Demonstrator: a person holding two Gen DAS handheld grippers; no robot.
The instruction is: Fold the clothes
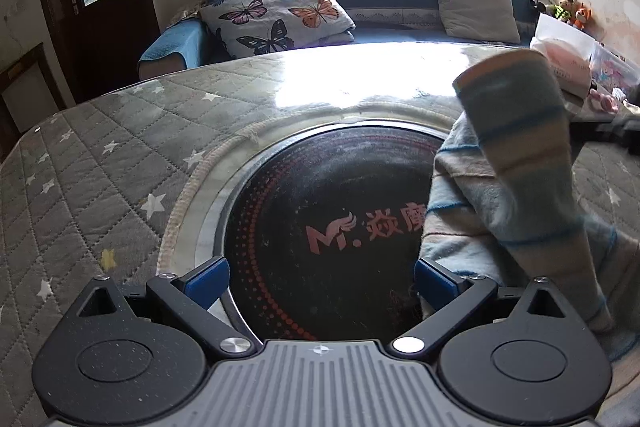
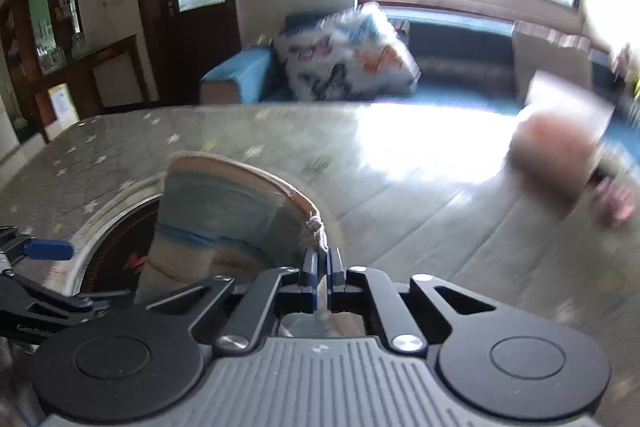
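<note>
Right up close, the right gripper [image 2: 322, 269] has its blue pads clamped tight on the edge of the striped garment [image 2: 224, 227], with a frayed bit of hem poking out just above the jaws, so it's a really thin pinch. That's my worry: a bite that small on soft fabric could slip free if the lift goes any higher or jerks, and the whole sleeve-looking piece would flop back down unfolded. The left gripper [image 1: 320, 281] is just hanging there with its fingers spread wide and nothing between them, its right pad sitting just beside the cloth, so nothing's pinning the rest of the garment; it could drag across the table instead of folding. The garment itself is soft knit stuff, pale blue and beige bands with thin darker blue lines, one part lifted up like a tube [image 1: 516, 131] and the rest bunched on the right side, draped partly over the round black hotplate [image 1: 320, 195] set into the table. The quilted star cover [image 1: 100, 155] lies under a glossy clear sheet that looks slick. Farther back there's a pink thing near the table's far edge, too blurry to call, then a sofa with a butterfly cushion [image 1: 276, 11].
</note>
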